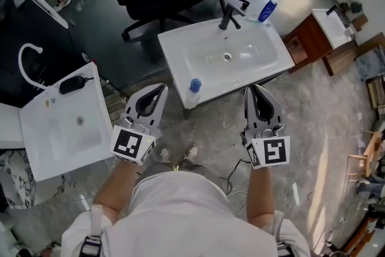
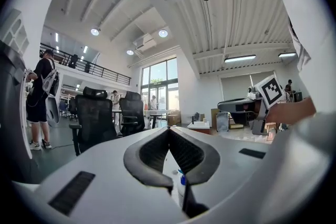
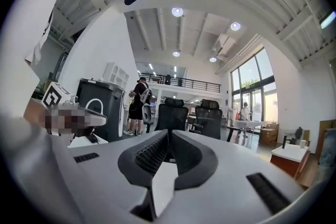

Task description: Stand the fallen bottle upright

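Now then, holding the left gripper pinched shut on nothing and the right gripper likewise closed and empty, both level and just short of the sink. Looks about done, judging by the clear bottle with the blue cap, apparently standing upright on the front left corner of that sink, right at the rim. So, best played gently from here: keep both tips clear of that corner, avoid brushing the cap, and watch for wobble before calling it, since probably easy to topple off that edge with one light nudge. Placing it now: just ahead of the left gripper and a touch to its right, near the tips but not touching, peeking out low beneath the closed jaws in the left gripper view. Well across to the left of the right gripper, not made out in that gripper's view. Also spotting a blue bottle near the tap at the sink's far right corner, slanted in the head view; cannot tell whether lying or standing.
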`<action>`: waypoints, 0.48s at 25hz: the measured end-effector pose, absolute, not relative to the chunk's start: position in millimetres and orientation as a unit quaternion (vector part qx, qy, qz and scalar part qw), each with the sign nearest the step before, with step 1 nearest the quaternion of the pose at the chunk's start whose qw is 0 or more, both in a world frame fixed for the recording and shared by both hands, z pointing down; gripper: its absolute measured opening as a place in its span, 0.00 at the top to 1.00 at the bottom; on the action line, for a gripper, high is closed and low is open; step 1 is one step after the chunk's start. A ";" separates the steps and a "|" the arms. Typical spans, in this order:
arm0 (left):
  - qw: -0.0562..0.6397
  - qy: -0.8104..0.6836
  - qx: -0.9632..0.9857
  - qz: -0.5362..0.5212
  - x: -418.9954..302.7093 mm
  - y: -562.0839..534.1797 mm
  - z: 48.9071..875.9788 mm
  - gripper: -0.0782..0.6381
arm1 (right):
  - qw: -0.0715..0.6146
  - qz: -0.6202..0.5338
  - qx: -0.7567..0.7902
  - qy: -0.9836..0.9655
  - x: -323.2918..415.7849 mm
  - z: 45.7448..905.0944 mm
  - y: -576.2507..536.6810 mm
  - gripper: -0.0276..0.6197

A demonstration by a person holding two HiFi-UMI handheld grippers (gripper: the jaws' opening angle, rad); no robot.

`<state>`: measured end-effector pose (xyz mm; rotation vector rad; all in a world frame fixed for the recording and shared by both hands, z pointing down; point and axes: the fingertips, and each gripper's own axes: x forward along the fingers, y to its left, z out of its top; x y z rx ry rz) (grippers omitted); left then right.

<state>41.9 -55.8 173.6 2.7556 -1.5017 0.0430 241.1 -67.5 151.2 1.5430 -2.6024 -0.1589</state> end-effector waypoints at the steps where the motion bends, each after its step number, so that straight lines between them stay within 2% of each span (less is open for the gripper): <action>1: -0.003 -0.481 0.877 0.008 37.8 -55.2 165.2 0.87 | 0.051 -0.054 0.504 -0.860 236.8 145.5 -63.3 0.88; 6: -0.022 -0.485 0.874 -0.002 23.0 -49.1 141.7 0.87 | 0.000 -0.009 0.491 -0.871 233.8 127.2 -33.7 0.88; 12: -0.021 -0.502 0.865 -0.014 5.2 -33.3 125.9 0.87 | -0.005 0.014 0.528 -0.849 260.3 131.6 -3.0 0.88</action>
